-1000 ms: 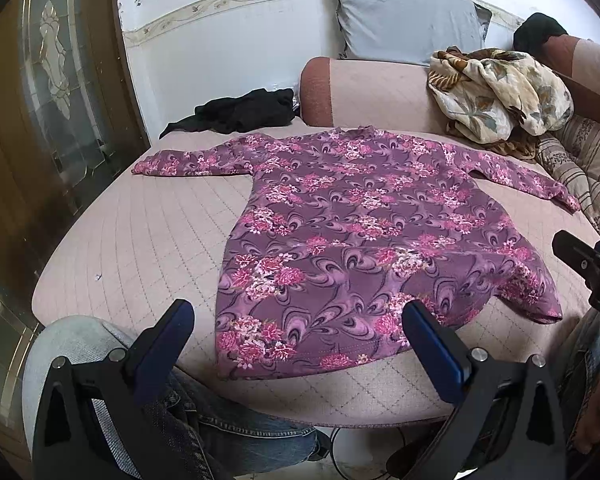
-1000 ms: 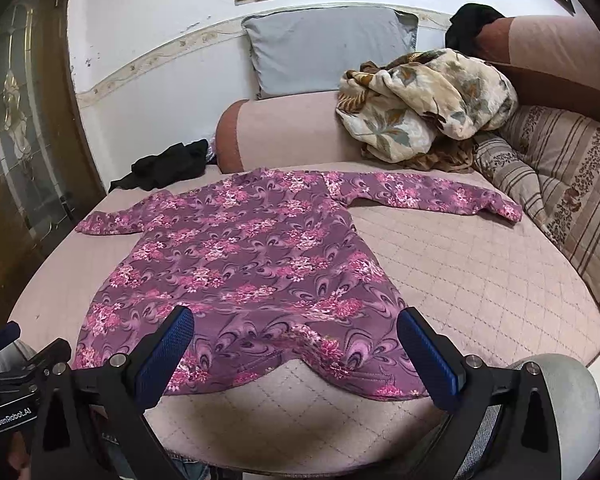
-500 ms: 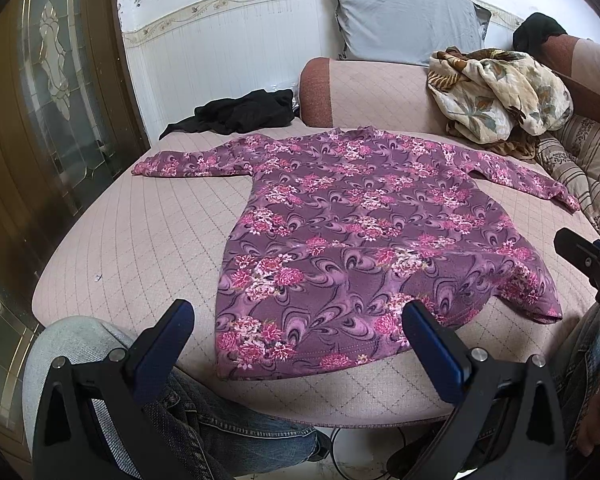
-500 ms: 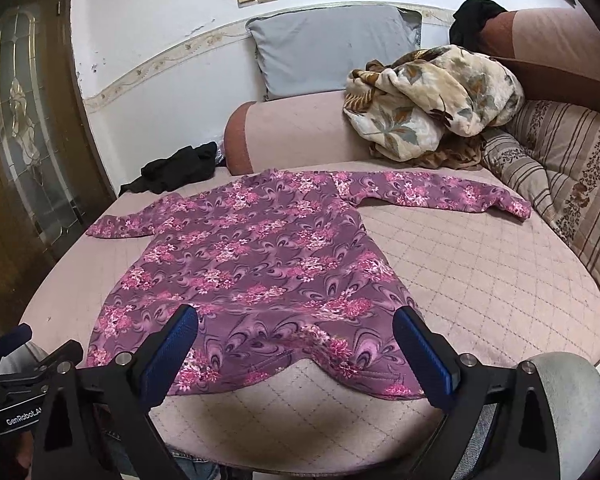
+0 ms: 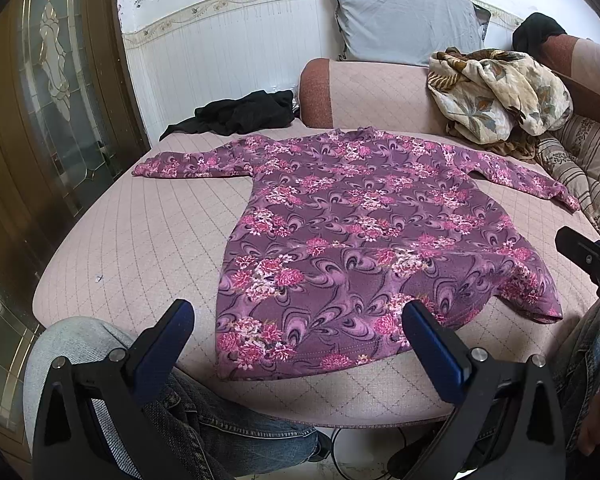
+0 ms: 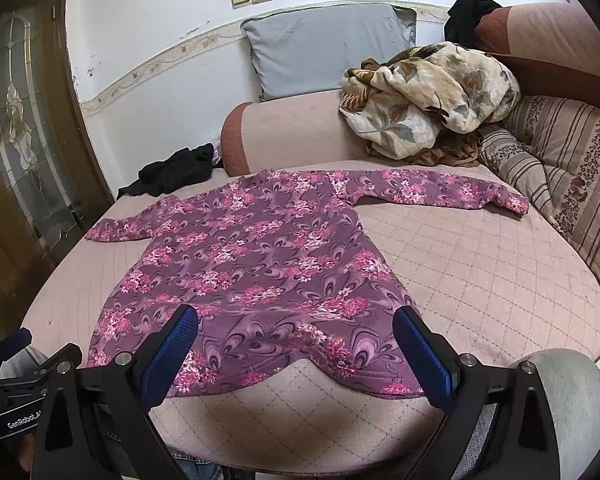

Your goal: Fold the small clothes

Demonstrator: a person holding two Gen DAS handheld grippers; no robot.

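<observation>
- A purple floral top [image 5: 364, 232] lies flat and unfolded on the pink quilted sofa seat [image 5: 148, 248], its hem along the seat's near edge and its neck toward the backrest.
- Both sleeves are spread out sideways: one reaches toward the seat's left edge, the other toward the striped cushions [image 6: 560, 160] at the right edge.
- The left claw [image 5: 298, 332] hangs just before the near edge with its blue-padded fingers [image 5: 164, 340] set wide apart, gripping nothing; the hem's left part shows between them.
- The right claw [image 6: 296, 338] is likewise spread wide and empty, hovering at the near edge over the hem's notched middle without touching it.
- The person's jeans-clad knees [image 5: 220, 424] sit below the near edge of the seat.
- A crumpled black garment [image 5: 236, 114] rests at the far left corner of the seat.
- A cream floral blanket [image 6: 424, 100] is heaped on the backrest, beside a grey pillow [image 6: 324, 48] leaning on the wall.
</observation>
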